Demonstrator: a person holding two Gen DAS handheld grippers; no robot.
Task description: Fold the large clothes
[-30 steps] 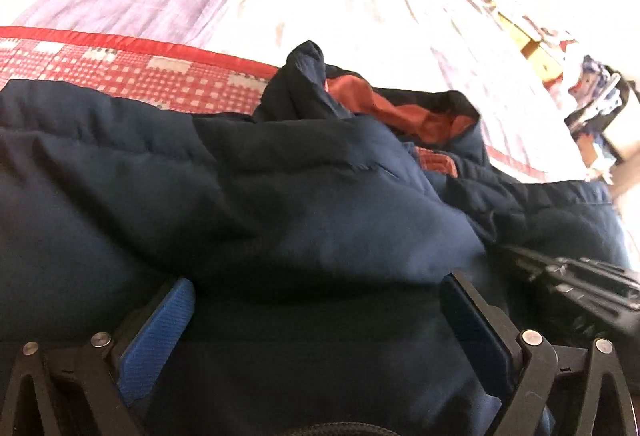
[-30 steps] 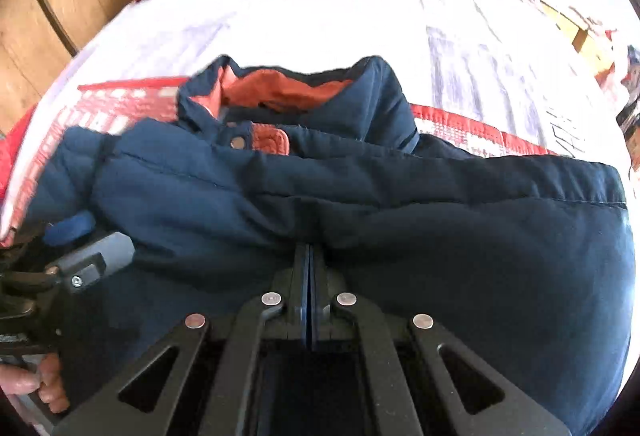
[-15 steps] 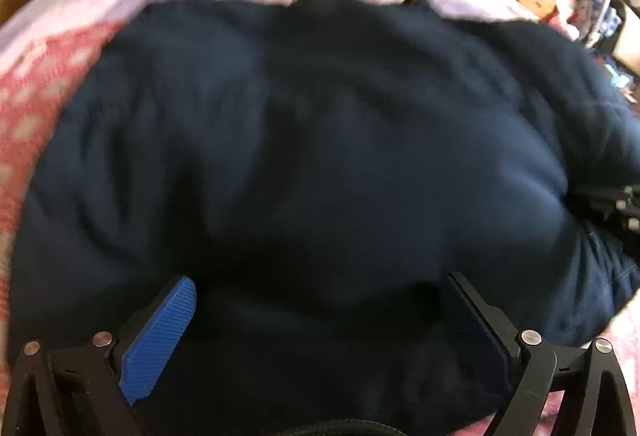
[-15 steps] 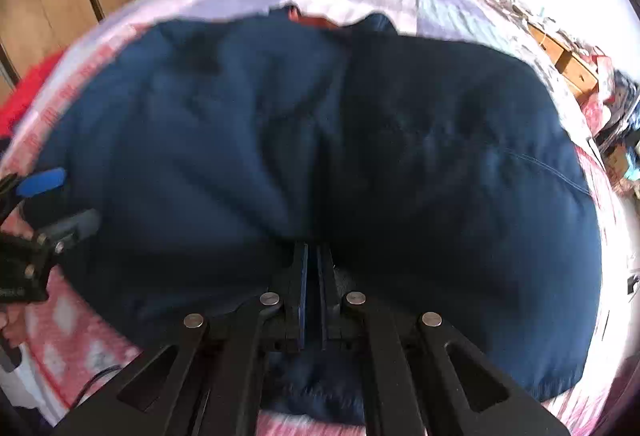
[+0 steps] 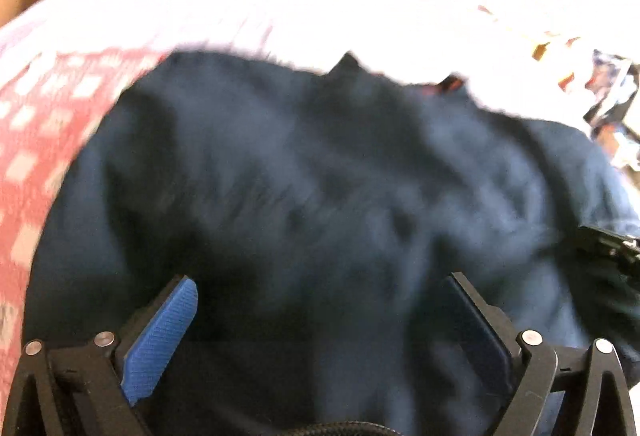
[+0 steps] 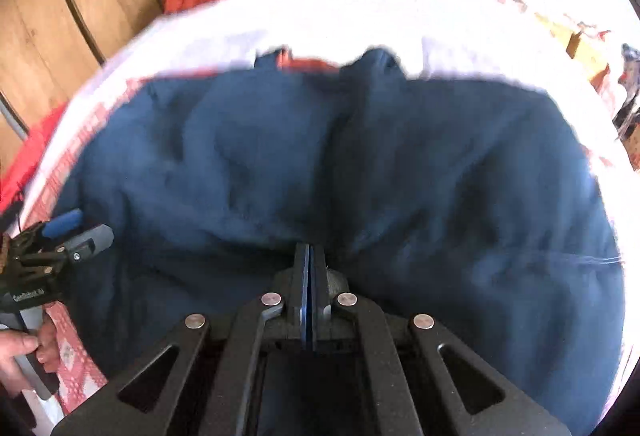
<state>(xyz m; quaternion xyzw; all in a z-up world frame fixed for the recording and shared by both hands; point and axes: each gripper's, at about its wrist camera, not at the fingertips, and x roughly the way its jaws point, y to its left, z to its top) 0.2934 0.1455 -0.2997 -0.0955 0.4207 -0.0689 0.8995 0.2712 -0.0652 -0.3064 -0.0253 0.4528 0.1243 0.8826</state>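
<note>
On the bed (image 6: 360, 16), a soft, bulky jacket (image 6: 360, 164): right gripper (image 6: 307, 256) pinched closed on its hem; left gripper (image 5: 320, 300) spread wide around fabric. Likely slippery; grasp seamed edges.

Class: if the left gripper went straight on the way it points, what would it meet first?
Probably the navy jacket: its fabric already bulges between the open left gripper fingers. Blur leaves depth unclear.
</note>
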